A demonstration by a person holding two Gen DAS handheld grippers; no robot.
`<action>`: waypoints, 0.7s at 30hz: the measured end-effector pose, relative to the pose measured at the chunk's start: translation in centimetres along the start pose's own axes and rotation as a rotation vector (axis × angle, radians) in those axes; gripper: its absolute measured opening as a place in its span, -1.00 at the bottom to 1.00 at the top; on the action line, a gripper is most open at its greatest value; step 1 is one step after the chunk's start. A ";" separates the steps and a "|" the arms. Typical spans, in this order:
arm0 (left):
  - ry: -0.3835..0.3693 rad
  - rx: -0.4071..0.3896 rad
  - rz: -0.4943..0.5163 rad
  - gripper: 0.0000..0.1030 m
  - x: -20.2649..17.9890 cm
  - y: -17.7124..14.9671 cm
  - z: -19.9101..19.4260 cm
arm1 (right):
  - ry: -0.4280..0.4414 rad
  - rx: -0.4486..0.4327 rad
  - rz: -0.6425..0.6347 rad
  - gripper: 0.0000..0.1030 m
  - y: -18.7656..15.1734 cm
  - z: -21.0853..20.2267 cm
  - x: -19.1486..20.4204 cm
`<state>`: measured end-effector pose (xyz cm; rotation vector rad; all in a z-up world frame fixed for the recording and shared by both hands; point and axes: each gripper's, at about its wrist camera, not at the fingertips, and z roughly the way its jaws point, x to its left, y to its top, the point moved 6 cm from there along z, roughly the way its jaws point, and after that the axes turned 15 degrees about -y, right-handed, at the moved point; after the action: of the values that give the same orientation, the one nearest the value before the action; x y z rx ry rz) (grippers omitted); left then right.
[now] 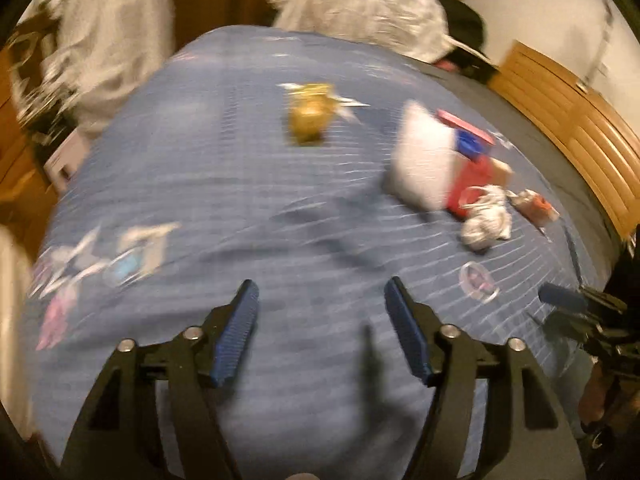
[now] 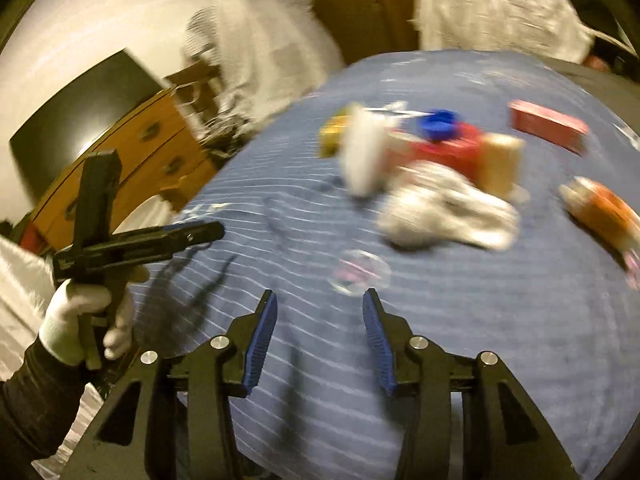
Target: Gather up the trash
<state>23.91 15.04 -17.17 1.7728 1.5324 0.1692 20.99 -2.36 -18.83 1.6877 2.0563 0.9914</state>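
Note:
Blurred trash lies on a blue striped bed cover [image 1: 240, 200]: a gold wrapper [image 1: 308, 120] [image 2: 334, 136], a white bag [image 1: 424, 160] [image 2: 366, 148], a red package [image 1: 472, 184] [image 2: 444, 148] with a blue cap [image 2: 438, 124], crumpled white paper [image 1: 486, 220] [image 2: 444, 208], an orange wrapper [image 2: 604, 208], a pink box [image 2: 548, 126] and a clear round lid [image 1: 478, 282] [image 2: 360, 272]. My left gripper [image 1: 322, 284] hangs open over bare cover, left of the pile. My right gripper [image 2: 320, 294] is open and empty, the clear lid just beyond its tips.
A white-gloved hand [image 2: 80, 320] holds the left gripper at the bed's left side. A wooden dresser [image 2: 140, 160] with a dark screen [image 2: 88, 108] stands beyond it. White laundry heaps [image 1: 360, 12] lie at the far end. A wooden slatted headboard [image 1: 568, 112] borders the right.

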 end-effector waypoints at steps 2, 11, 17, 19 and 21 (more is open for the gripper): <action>-0.039 0.002 0.030 0.46 -1.5 0.7 2.0 | -0.007 -0.001 0.026 -0.03 -0.8 -0.4 -2.0; -0.131 0.007 0.132 0.50 -4.3 6.3 8.1 | 0.000 -0.015 0.088 0.12 -1.1 -0.1 -4.7; -0.178 0.002 0.143 0.51 -4.2 8.1 9.8 | 0.002 -0.035 0.044 0.12 -0.2 -0.5 -4.5; -0.195 0.008 0.137 0.51 -4.3 8.3 10.3 | 0.005 -0.046 0.022 0.12 0.1 -0.8 -4.5; -0.205 0.022 0.151 0.50 -4.8 8.3 11.0 | -0.008 -0.062 0.001 0.12 0.3 -1.1 -4.6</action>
<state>35.33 5.89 -17.87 1.8614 1.2608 0.0427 21.72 -7.09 -18.68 1.6595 1.9983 1.0361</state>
